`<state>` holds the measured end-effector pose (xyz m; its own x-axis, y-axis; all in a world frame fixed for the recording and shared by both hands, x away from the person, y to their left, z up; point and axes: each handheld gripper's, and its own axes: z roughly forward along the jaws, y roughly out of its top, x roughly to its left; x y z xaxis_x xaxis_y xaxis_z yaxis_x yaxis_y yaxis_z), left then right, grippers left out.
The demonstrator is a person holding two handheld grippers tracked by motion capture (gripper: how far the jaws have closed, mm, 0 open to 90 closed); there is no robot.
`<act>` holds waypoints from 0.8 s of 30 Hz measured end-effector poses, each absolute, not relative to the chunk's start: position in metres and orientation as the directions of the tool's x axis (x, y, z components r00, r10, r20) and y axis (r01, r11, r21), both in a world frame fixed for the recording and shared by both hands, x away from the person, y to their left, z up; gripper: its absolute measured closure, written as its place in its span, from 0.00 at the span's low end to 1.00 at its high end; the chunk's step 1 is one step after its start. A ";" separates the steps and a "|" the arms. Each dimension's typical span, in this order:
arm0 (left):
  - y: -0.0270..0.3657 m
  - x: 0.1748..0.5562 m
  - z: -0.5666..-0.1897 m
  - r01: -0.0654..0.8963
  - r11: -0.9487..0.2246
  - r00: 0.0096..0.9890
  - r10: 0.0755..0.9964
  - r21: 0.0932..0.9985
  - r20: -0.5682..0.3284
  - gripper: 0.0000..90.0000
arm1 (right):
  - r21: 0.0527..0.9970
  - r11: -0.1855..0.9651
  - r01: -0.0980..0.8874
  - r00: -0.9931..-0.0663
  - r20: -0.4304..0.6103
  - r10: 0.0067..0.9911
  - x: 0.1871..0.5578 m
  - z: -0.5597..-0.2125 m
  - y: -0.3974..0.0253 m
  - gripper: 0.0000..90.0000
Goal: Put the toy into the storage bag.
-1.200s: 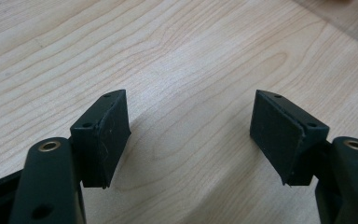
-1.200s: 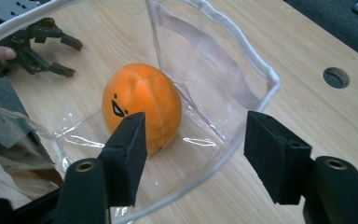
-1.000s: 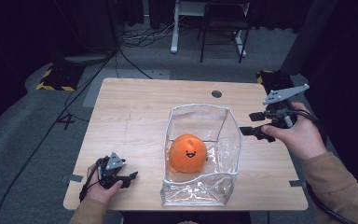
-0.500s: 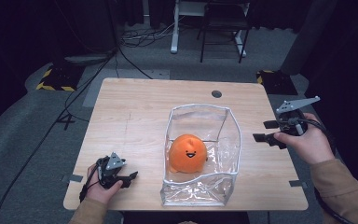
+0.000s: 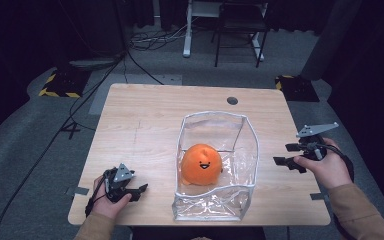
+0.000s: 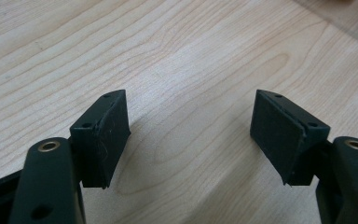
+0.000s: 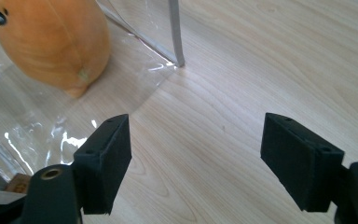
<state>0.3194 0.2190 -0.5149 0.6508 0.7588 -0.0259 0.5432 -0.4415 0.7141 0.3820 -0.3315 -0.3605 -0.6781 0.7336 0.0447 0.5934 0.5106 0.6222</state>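
A light wooden table (image 5: 145,130) stands on grey carpet (image 5: 25,165), with 1 dark round grommet (image 5: 232,100) near its far edge. Its pale grain is clear up close (image 6: 191,70). On the floor, 2 yellow-and-black striped blocks lie beyond the far corners, 1 left (image 5: 59,85) and 1 right (image 5: 294,87). Loose cables (image 5: 150,40) lie beside a white desk leg (image 5: 186,30) and a dark chair (image 5: 240,27).

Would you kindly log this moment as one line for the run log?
left hand-held gripper: open, empty, near table front-left | right hand-held gripper: open, empty, right of clear bag | orange plush: inside bag
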 end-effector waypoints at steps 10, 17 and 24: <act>0.219 0.319 -0.515 0.544 -0.440 0.651 0.759 0.714 -0.028 0.32 | 0.592 0.495 0.637 -0.648 0.063 0.759 0.375 -0.401 -0.343 0.20; 0.219 0.319 -0.515 0.543 -0.440 0.651 0.759 0.715 -0.027 0.32 | 0.571 0.485 0.662 -0.632 0.078 0.771 0.369 -0.429 -0.350 0.20; 0.219 0.319 -0.515 0.543 -0.441 0.651 0.758 0.715 -0.027 0.32 | 0.598 0.441 0.669 -0.603 0.090 0.793 0.363 -0.458 -0.357 0.20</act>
